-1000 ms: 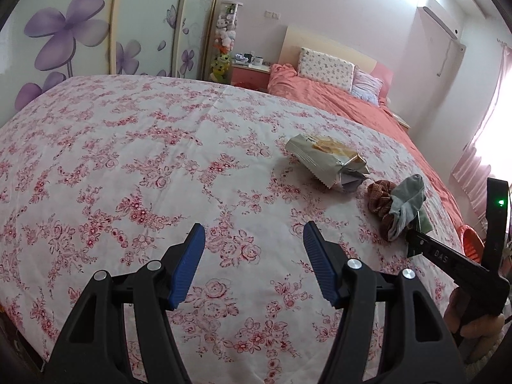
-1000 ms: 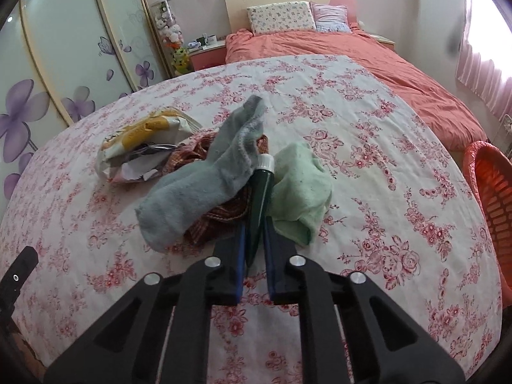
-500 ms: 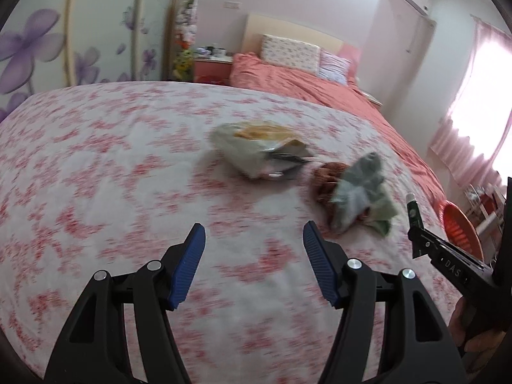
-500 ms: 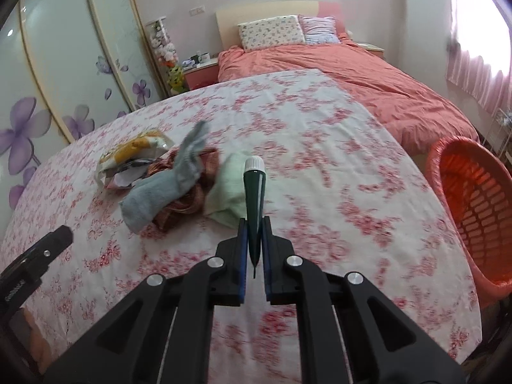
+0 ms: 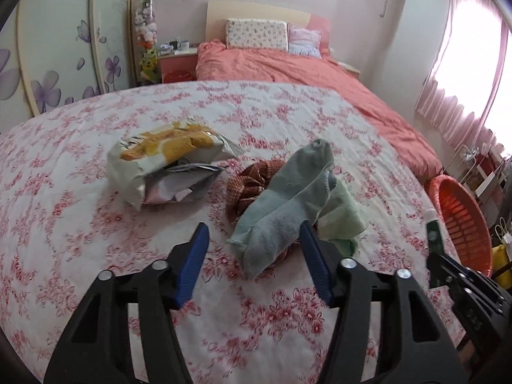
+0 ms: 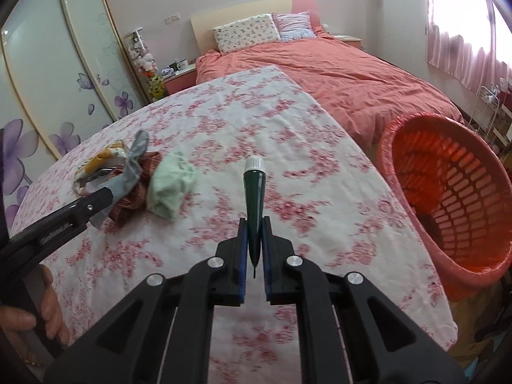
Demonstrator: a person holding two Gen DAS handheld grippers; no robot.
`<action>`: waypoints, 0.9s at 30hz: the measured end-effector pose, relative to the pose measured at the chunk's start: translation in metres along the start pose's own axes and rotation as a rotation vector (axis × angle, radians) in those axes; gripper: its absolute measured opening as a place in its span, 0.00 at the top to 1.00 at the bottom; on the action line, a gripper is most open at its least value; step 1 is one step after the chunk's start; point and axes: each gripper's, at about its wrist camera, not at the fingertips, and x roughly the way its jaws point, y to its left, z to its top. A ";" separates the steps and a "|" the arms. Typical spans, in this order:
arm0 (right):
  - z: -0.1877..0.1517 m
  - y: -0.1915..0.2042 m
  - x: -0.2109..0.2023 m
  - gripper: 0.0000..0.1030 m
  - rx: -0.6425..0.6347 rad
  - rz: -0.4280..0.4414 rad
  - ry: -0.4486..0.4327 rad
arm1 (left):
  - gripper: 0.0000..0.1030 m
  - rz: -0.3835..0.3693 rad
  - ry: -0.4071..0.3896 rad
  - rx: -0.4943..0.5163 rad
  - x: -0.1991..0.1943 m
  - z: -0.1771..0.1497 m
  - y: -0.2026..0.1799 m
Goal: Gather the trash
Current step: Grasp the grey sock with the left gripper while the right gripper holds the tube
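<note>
My right gripper (image 6: 254,240) is shut on a dark green tube with a white cap (image 6: 253,198) and holds it above the floral bedspread, left of an orange-red basket (image 6: 448,204). The tube (image 5: 433,230) and the basket (image 5: 460,220) also show at the right of the left wrist view. My left gripper (image 5: 254,256) is open and empty, just short of a grey-blue sock (image 5: 288,204) lying on a brown patterned cloth (image 5: 252,179) beside a light green cloth (image 5: 342,214). A crumpled yellow and white snack bag (image 5: 166,163) lies further left.
The floral bedspread (image 5: 96,224) covers a wide bed. A second bed with a coral cover (image 5: 304,76) and pillows stands behind. Wardrobe doors with purple flowers (image 5: 64,57) are on the left. Pink curtains (image 5: 464,73) hang on the right.
My left gripper has swung right and closer to the sock pile. My right gripper has lifted the green tube off the pile and carried it right, toward the basket.
</note>
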 end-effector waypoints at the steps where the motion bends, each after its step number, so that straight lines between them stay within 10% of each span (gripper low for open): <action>1: 0.000 -0.002 0.000 0.91 0.002 -0.002 0.001 | 0.57 -0.004 0.011 -0.003 0.003 0.000 0.000; 7: -0.001 -0.010 -0.004 0.91 0.009 -0.003 -0.007 | 0.89 -0.070 0.000 -0.024 -0.005 -0.002 0.000; 27: -0.003 -0.035 -0.053 0.91 0.021 -0.041 -0.096 | 0.92 -0.187 -0.144 0.027 -0.063 0.007 -0.054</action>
